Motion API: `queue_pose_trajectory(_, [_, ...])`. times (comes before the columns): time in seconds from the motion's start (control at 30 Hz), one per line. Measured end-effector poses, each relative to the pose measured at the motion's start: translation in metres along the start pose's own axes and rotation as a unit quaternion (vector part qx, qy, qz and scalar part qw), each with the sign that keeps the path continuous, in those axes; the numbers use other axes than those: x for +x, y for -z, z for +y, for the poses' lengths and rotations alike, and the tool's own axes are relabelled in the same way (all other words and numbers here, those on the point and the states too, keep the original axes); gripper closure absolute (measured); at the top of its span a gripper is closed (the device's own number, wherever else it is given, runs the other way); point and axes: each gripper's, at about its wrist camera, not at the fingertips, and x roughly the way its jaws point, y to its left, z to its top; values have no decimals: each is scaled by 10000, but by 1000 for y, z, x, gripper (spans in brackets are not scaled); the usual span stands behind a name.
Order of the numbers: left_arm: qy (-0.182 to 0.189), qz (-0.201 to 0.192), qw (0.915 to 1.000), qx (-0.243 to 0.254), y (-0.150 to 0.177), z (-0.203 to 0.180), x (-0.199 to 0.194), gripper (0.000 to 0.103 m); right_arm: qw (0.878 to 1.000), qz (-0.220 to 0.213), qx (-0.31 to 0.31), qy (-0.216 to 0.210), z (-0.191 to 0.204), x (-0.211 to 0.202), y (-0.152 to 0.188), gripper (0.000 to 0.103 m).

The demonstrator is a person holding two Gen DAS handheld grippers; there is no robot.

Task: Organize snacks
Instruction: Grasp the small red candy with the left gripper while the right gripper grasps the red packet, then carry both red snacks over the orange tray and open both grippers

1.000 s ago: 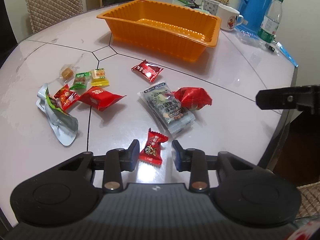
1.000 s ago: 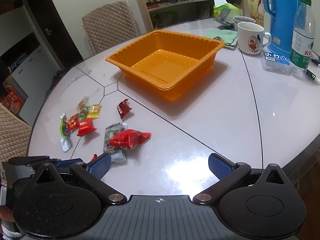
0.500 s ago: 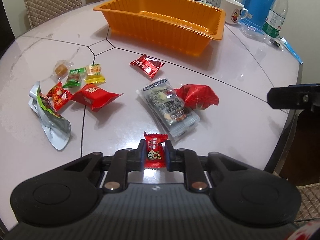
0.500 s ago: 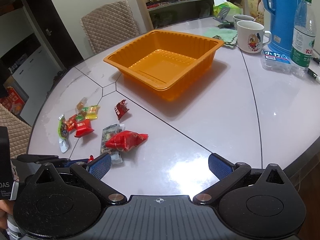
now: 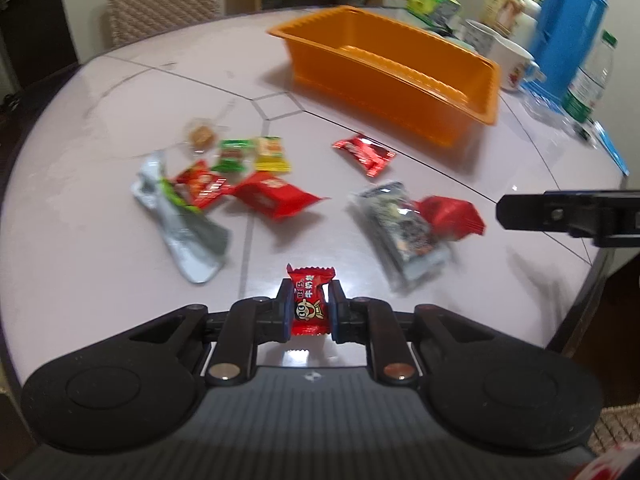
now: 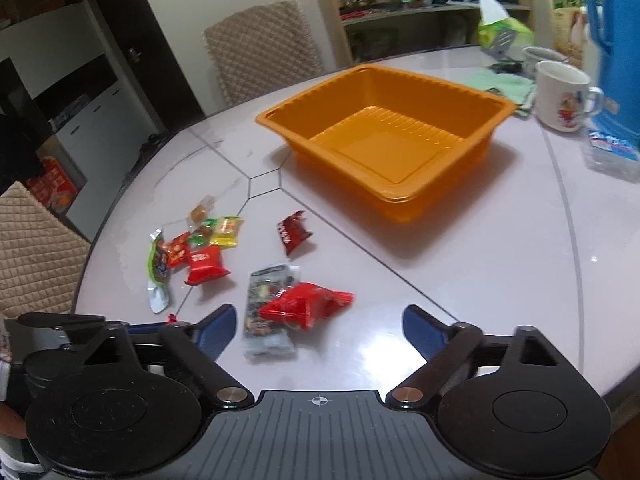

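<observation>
My left gripper (image 5: 309, 305) is shut on a small red candy (image 5: 308, 300) and holds it just above the table, near the front edge. Several wrapped snacks lie ahead: a red pack (image 5: 274, 198), a dark clear-wrapped pack (image 5: 402, 236) with a red pouch (image 5: 452, 216) against it, and a small red wrapper (image 5: 364, 154). The empty orange tray (image 5: 400, 80) stands beyond them. My right gripper (image 6: 318, 330) is open and empty, low over the table, with the red pouch (image 6: 306, 304) and dark pack (image 6: 266, 312) just ahead between its fingers. The tray (image 6: 400, 196) is farther back.
A silver-green torn wrapper (image 5: 180, 220) and small green, yellow and red candies (image 5: 248, 156) lie at the left. A white mug (image 6: 562, 96), blue thermos (image 5: 568, 28), water bottle (image 5: 588, 80) and tissue box (image 6: 502, 32) stand behind the tray. Chairs ring the round table.
My left gripper closed on the small red candy and lifted it off the table. My right gripper moved forward toward the red pouch and stayed open.
</observation>
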Motion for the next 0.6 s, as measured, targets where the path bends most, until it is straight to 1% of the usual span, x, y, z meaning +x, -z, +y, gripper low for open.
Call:
queue_pose_trajectory(0.13, [-173,-63,9997,-173,1,16,-8,88,9999,88,65,-85,4,18,-6,28])
queue_pose_trajectory(0.2, [-257,-92,9993,-253,3,22,-12,88,9998,150,98,-35,6,27,-9,37])
queue_pose_trajectory(0.37, [-407,-122,9982,-423,6,32,-18,88,9990,268,359,-75,3,48,-13,47])
queue_pose_trajectory(0.47, [-443,-128,9978,-476,9,34,-20,88,9982,368,470,-29,-1,57,-12,60])
queue_pose_trajectory(0.5, [-455,-131,9977,-481,9,34,-21,88,9979,410,508,-24,-3,58,-11,63])
queue_pose_trajectory(0.6, [-466,-134,9975,-508,12,33,-23,88,9975,449,549,-12,-10,58,-7,67])
